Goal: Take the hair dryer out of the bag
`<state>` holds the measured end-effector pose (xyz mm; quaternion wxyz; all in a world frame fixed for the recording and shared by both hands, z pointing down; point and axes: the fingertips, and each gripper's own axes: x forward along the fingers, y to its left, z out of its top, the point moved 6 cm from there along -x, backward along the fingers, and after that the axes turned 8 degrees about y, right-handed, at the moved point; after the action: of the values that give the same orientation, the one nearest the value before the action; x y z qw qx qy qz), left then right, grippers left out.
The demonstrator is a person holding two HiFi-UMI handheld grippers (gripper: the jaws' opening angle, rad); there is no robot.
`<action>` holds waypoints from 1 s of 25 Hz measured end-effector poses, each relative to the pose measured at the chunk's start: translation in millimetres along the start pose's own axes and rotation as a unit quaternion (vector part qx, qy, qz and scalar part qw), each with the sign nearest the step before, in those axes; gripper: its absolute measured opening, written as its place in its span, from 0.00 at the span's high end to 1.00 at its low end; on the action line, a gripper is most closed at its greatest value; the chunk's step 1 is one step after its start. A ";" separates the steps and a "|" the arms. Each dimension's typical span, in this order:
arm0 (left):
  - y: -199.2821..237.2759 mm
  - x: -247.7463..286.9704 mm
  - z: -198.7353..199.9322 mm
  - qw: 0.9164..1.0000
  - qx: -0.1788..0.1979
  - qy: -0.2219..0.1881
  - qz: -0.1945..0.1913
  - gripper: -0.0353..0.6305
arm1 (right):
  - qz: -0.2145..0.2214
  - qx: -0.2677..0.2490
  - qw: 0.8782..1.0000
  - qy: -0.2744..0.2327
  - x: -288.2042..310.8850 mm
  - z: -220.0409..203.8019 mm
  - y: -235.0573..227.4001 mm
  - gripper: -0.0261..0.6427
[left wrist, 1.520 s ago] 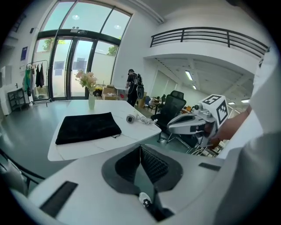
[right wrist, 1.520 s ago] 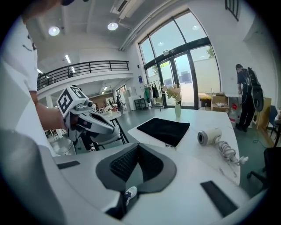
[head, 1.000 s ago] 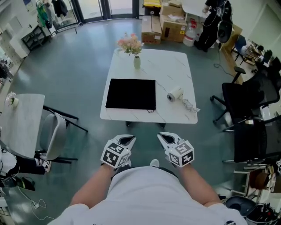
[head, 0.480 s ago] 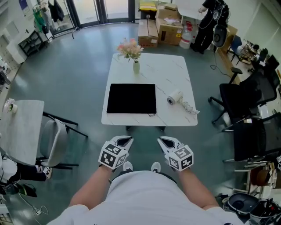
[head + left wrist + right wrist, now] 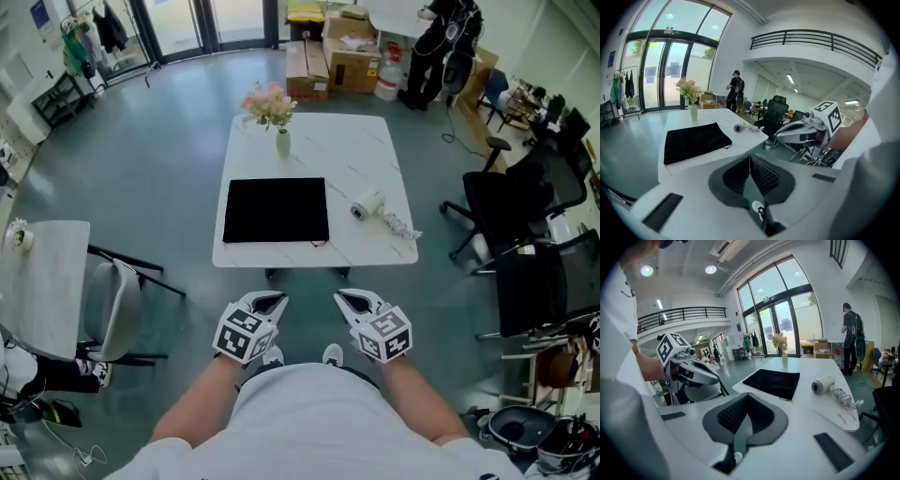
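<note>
We hold the left gripper point(image 5: 269, 300) and the right gripper point(image 5: 350, 299) side by side, low over a glossy grey-green floor point(image 5: 169, 169). They sit just short of the near edge of a white, marble-veined table point(image 5: 347, 150) with rounded corners. Both claws are clenched with nothing between them: in each gripper view the dark, ribbed pads point(image 5: 761, 174) meet along one seam inside a smooth white shell. Each gripper carries a cube printed with black-and-white squares.

The bag point(image 5: 276, 210) lies flat on the near half of the table, a matt black rectangle of soft, velvety cloth with a thin drawstring trailing from its near right corner. The hair dryer point(image 5: 367, 203) lies outside it on the bare tabletop, to the right of the bag and apart from it. It is a short, smooth, off-white barrel resting on its side, with a darker round mouth facing the grippers in the right gripper view. Its pale cord point(image 5: 399, 225) is bunched in loose coils just beside it, toward the table's right edge.

At the far end a slim pale vase point(image 5: 282, 142) stands upright with pink flowers point(image 5: 267, 101). Black office chairs point(image 5: 511, 206) stand to the right, and brown cardboard boxes point(image 5: 352, 61) are stacked beyond the table.
</note>
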<state>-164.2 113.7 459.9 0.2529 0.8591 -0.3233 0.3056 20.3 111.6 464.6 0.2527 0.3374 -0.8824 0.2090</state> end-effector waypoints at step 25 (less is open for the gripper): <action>-4.4 4.0 0.5 1.000 0.003 0.001 0.008 0.92 | 0.007 0.007 1.000 0.007 -0.6 -10.7 -5.7 0.94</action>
<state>-158.5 114.7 461.2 0.2481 0.8570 -0.3292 0.3092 27.9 113.7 473.7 0.2554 0.3316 -0.8813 0.2194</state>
